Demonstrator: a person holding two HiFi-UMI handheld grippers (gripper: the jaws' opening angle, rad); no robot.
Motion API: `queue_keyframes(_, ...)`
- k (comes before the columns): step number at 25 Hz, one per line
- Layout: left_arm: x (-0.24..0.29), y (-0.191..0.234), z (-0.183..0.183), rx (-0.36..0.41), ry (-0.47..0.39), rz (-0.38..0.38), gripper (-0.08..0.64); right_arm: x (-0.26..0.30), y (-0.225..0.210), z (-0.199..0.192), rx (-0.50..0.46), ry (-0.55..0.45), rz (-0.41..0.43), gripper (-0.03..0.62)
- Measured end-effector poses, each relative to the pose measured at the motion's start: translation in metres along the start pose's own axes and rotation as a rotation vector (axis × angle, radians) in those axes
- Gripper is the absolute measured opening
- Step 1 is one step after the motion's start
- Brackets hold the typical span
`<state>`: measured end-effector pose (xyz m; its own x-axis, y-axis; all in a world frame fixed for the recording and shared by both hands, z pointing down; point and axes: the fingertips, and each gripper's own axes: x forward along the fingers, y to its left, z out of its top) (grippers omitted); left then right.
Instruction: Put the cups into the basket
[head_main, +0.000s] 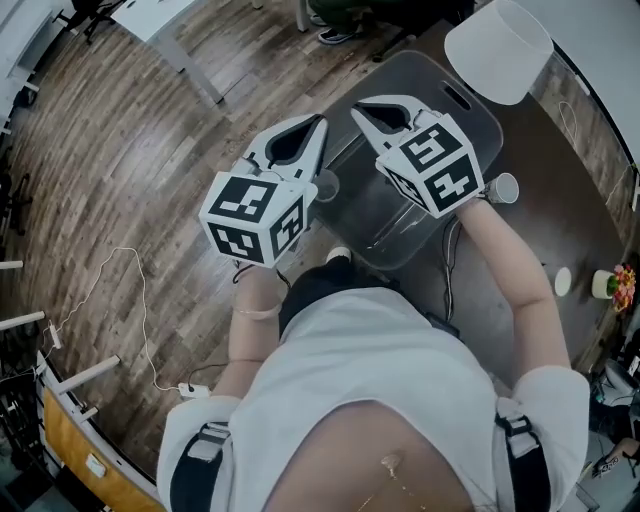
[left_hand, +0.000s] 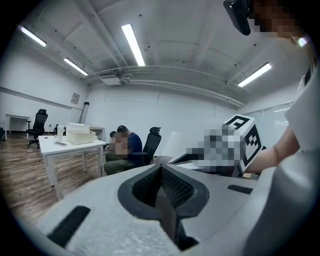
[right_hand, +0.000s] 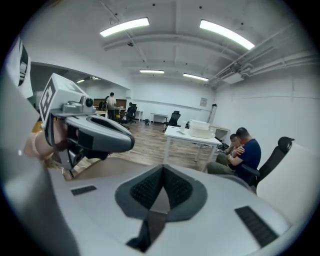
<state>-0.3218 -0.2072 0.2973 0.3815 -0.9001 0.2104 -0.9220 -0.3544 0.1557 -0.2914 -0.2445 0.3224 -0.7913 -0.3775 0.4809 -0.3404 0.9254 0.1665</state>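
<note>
Grey left gripper (head_main: 318, 122) and grey right gripper (head_main: 362, 106), both jaws together and empty, hang over clear plastic basket (head_main: 470, 115) on dark brown table (head_main: 565, 175), small white cup (head_main: 505, 187) just beside basket.

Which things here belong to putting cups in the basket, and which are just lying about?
Job: basket, cup beside basket, cup by flower pot, left claw, right claw.
Lying about: flower pot, large white object, floor cable.
</note>
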Motion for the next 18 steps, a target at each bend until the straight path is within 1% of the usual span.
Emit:
queue_keyframes(2,0.008,-0.013,0.006,0.013,-0.006,-0.03,0.009,-0.019,-0.007,0.006,0.008,-0.025,-0.038,0.011)
queue_keyframes(5,0.02,-0.037,0.017,0.034,-0.017,-0.082,0.009,-0.049,-0.017,0.013,-0.014,-0.052,-0.112,0.011)
queue_keyframes(8,0.032,-0.066,0.022,0.047,-0.021,-0.137,0.009,-0.081,-0.024,0.011,-0.016,-0.066,-0.179,0.011)
queue_keyframes(12,0.047,-0.111,0.022,0.062,-0.014,-0.198,0.009,-0.126,-0.031,-0.006,0.025,-0.073,-0.239,0.011)
queue_keyframes(18,0.064,-0.179,0.023,0.075,-0.005,-0.279,0.009,-0.191,-0.046,-0.043,0.104,-0.073,-0.325,0.011)
